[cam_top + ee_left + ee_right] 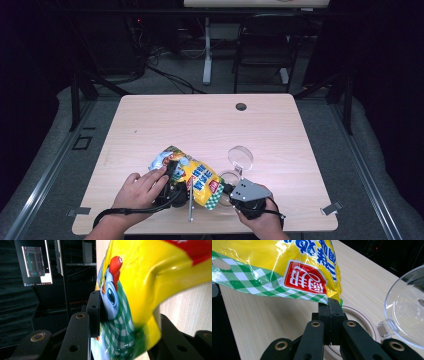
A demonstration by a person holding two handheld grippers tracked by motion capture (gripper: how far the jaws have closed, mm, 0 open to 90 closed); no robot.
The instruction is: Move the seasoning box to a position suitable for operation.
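— So, nearest first: what has the right hand-held gripper [329, 305]?
— Its jaws are pinched together on a corner of the bag [287, 267], just above a round container [367, 322].
— And the left hand-held gripper [125, 317]?
— Clamped on the bag's other end, apparently lifting it off the bench [200, 120]; a clear lid [240, 156] stands beyond.
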